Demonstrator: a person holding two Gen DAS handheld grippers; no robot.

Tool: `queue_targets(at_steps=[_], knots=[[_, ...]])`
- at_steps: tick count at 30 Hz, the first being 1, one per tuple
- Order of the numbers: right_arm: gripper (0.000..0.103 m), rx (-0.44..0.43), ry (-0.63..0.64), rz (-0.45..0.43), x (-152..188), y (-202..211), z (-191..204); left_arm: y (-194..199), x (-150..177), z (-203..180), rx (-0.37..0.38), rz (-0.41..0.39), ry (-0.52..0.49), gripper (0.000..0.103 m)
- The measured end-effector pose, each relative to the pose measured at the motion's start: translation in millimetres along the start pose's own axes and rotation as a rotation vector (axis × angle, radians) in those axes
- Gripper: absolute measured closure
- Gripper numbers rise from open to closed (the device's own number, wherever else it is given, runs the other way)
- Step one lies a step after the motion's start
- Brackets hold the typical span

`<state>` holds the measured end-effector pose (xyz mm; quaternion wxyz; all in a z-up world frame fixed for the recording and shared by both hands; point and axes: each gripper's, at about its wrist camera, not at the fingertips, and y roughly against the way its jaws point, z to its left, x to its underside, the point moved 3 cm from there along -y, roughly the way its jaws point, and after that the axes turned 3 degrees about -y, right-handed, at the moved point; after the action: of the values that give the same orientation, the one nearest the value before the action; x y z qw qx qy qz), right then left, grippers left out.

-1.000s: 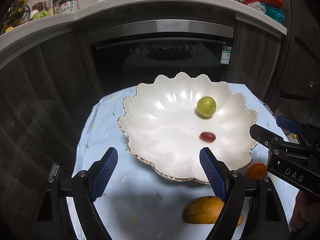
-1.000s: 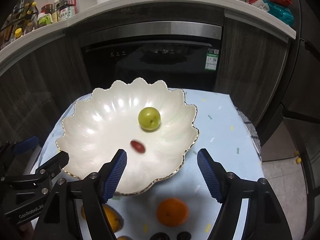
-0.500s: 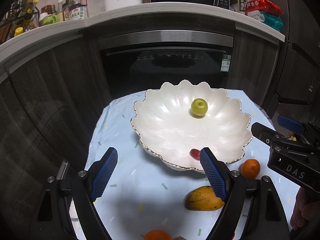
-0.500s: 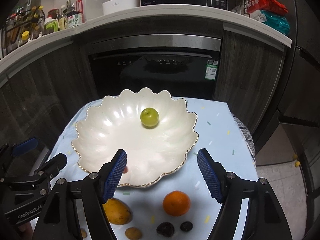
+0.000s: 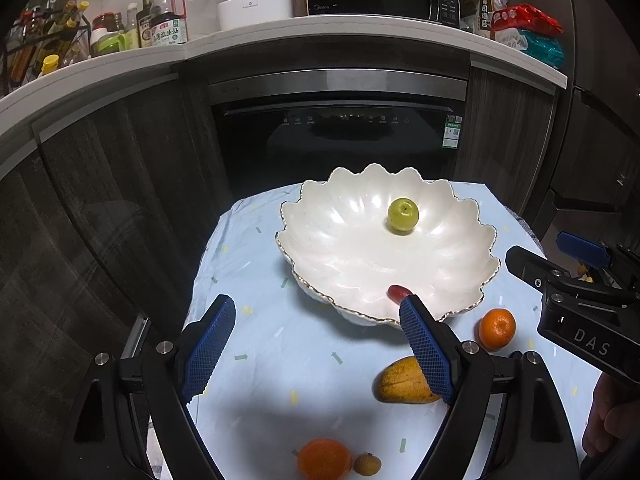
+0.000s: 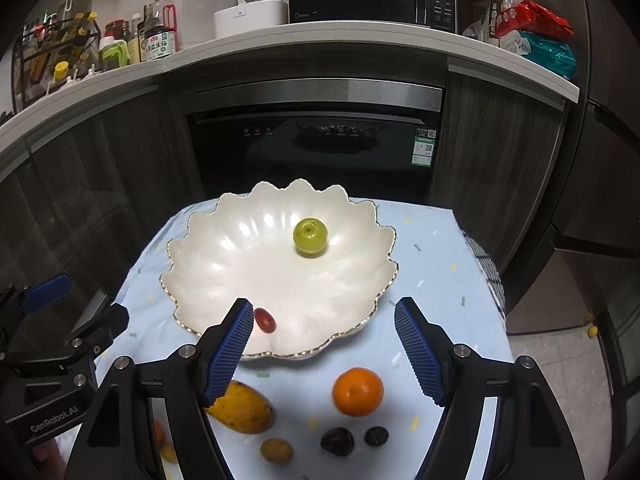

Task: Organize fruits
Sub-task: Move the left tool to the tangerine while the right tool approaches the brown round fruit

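The green fruit (image 6: 310,237) and the small red fruit (image 6: 265,319) are sitting in the white scalloped bowl (image 6: 208,256); the mango (image 6: 241,407), the orange (image 6: 358,391) and two dark fruits (image 6: 337,441) are lying on the blue-clothed worktop (image 6: 432,264) just in front; the right tool (image 6: 324,346) is hanging wide open and holding nothing; the left tool (image 5: 316,350) is wide open too; I think a new pick is starting; next, lowering around the orange.

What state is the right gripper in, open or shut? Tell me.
Open. In the right wrist view the right gripper has its blue fingers spread wide, with nothing between them; the orange lies on the cloth below.
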<state>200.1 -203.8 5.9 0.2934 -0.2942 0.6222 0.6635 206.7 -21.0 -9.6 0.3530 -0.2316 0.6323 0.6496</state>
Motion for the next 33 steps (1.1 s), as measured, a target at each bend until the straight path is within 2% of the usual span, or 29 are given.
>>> queue_targets(at_steps=[18,33], knots=[[0.029,-0.010,0.020,0.017,22.0,14.8,14.5,17.1,24.5,11.5,-0.013,0.013,0.006,0.019],[0.029,-0.026,0.040,0.057,47.9,17.2,23.9,21.5,51.9,14.2,-0.011,0.057,0.004,0.019]])
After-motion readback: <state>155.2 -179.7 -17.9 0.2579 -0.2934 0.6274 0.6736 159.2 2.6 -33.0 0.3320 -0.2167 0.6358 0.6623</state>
